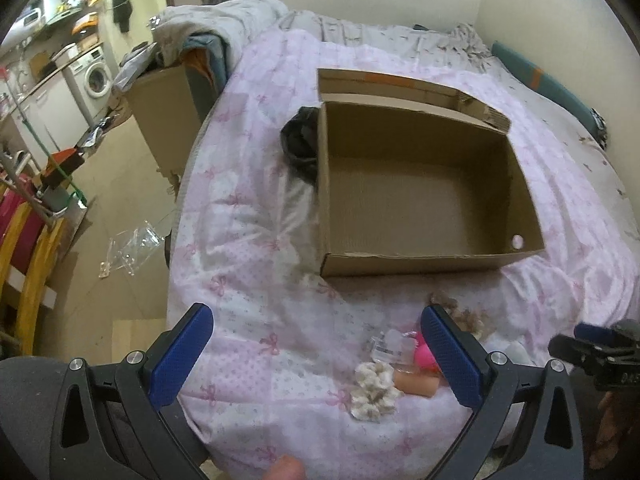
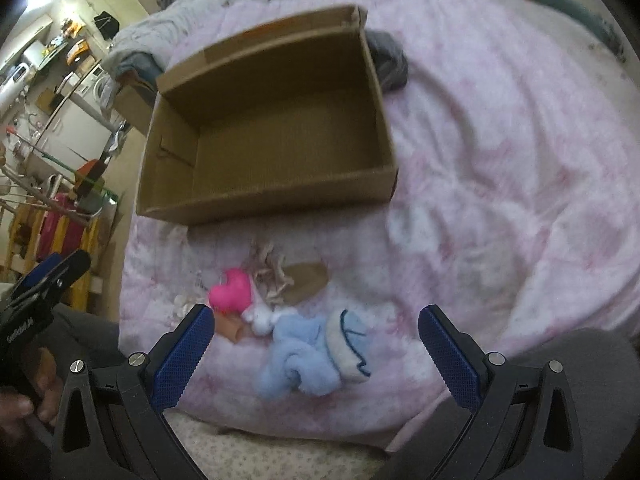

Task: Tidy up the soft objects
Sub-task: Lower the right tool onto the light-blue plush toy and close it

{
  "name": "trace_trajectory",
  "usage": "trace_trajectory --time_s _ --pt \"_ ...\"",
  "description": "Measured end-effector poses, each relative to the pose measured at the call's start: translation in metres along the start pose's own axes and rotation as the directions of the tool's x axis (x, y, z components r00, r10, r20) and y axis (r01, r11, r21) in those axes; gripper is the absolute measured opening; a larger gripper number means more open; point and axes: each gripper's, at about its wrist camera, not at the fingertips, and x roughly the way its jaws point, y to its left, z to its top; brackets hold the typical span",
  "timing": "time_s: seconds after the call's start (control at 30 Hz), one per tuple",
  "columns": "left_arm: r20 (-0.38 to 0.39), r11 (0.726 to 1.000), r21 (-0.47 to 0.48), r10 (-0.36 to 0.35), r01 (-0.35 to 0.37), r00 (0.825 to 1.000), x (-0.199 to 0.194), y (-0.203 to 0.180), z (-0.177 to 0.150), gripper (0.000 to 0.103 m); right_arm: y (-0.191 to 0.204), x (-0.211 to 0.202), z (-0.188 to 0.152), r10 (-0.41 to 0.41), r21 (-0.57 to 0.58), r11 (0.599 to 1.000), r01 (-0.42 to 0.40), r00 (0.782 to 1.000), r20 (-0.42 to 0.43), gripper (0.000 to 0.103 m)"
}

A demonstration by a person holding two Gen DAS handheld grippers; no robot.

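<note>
An open, empty cardboard box (image 1: 420, 256) (image 2: 264, 200) sits on the pink quilted bed. In front of it lies a pile of soft items: a pink heart plush (image 2: 232, 290) (image 1: 426, 354), a light blue fluffy toy (image 2: 300, 360), a small white plush (image 2: 262, 316), a beige tangle (image 2: 272, 272), a cream scrunchie (image 1: 372, 392) and a tan roll (image 1: 414, 384). My left gripper (image 1: 320, 344) is open and empty above the bed's near edge, left of the pile. My right gripper (image 2: 316, 344) is open and empty, over the blue toy.
A dark bundle (image 1: 300, 144) lies against the box's far side. A heap of bedding (image 1: 224, 20) and a second cardboard box (image 1: 164, 116) stand at the bed's head. The floor to the left holds plastic wrap (image 1: 132, 248) and a yellow rack (image 1: 36, 264).
</note>
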Motion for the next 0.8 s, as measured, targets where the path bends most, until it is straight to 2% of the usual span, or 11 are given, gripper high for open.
trace_trajectory --time_s 0.1,0.23,0.3,0.4,0.6,0.67,0.7,0.8 --pt "-0.023 0.999 -0.028 0.017 -0.018 1.0 0.013 0.008 -0.005 0.103 -0.001 0.015 -0.003 0.028 0.033 0.999 -0.026 0.998 -0.048 0.103" --pt "-0.058 0.998 -0.063 0.019 -0.023 0.998 0.024 0.015 -0.008 0.103 0.003 0.039 -0.006 -0.01 0.016 1.0 0.013 0.991 -0.134 0.103" --pt "-0.065 0.998 -0.067 0.018 -0.023 0.998 0.026 0.016 -0.009 0.103 0.009 0.054 -0.011 -0.042 -0.02 0.999 0.039 0.982 -0.183 0.103" --pt "-0.079 0.998 -0.067 0.014 -0.02 0.997 0.028 0.016 -0.01 0.103 0.027 0.078 -0.022 -0.142 -0.145 0.984 0.106 0.954 -0.264 0.103" --pt "-0.106 0.997 -0.076 0.014 -0.022 0.994 0.034 0.018 -0.011 0.103 0.045 0.104 -0.034 -0.238 -0.264 0.95 0.167 0.935 -0.263 0.103" --pt "-0.114 0.996 -0.088 0.009 -0.019 0.993 0.035 0.021 -0.012 0.103 0.047 0.109 -0.036 -0.258 -0.283 0.941 0.186 0.934 -0.245 0.092" --pt "-0.116 0.996 -0.093 0.008 -0.018 0.993 0.036 0.021 -0.012 0.103 0.047 0.111 -0.036 -0.27 -0.289 0.937 0.197 0.933 -0.239 0.079" --pt "-0.122 0.994 -0.11 -0.005 -0.009 0.993 0.035 0.023 -0.012 0.103 0.044 0.114 -0.037 -0.284 -0.278 0.936 0.216 0.93 -0.233 0.065"
